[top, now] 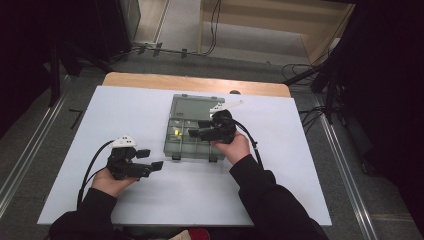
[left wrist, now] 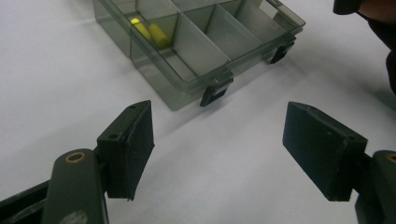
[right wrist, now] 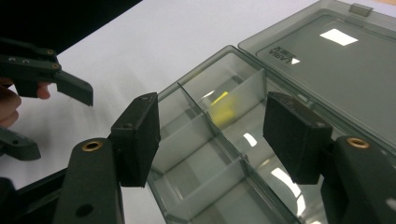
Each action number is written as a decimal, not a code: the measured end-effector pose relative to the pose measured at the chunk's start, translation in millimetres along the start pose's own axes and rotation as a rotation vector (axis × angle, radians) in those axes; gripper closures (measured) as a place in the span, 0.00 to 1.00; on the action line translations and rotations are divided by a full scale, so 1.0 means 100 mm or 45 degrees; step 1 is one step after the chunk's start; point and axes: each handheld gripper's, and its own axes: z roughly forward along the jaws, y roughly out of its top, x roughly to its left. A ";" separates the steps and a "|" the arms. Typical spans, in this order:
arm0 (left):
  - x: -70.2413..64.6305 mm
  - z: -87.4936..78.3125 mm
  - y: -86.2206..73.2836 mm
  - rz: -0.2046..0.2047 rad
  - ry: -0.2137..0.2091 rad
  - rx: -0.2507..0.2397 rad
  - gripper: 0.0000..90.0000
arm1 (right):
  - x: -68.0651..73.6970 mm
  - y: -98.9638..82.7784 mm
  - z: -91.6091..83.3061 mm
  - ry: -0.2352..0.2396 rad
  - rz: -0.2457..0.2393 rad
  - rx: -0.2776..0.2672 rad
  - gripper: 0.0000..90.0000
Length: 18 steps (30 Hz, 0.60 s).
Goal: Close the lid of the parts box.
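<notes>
1. The right tongs (top: 200, 128) are held wide open, empty, above the open compartment box (top: 181, 142) on the counter (top: 135, 105).
2. The left tongs (top: 150, 159) are spread wide, empty, near the box's front left corner.
3. A yellow piece (left wrist: 156, 33) is seen in a compartment.

yellow pieces (left wrist: 152, 31): small, kind cannot be told; a blurred smear through the divider in the right gripper view
organizer box (right wrist: 219, 154): near corner cut by the bottom edge in the right gripper view; far end cut by the top edge in the left gripper view
lid lettering (right wrist: 282, 55): upside down, too small to read
right hand (top: 232, 146): covers part of the box's front right
</notes>
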 end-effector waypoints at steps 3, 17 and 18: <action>0.00 0.03 0.03 0.001 -0.001 0.001 0.28 | -0.02 -0.02 -0.06 0.002 0.017 0.003 0.39; 0.05 0.08 0.08 -0.012 0.015 0.007 0.28 | -0.16 -0.22 -0.37 -0.070 0.058 -0.023 0.39; 0.05 0.09 0.08 -0.015 0.022 0.004 0.28 | -0.17 -0.24 -0.41 -0.072 0.058 -0.026 0.39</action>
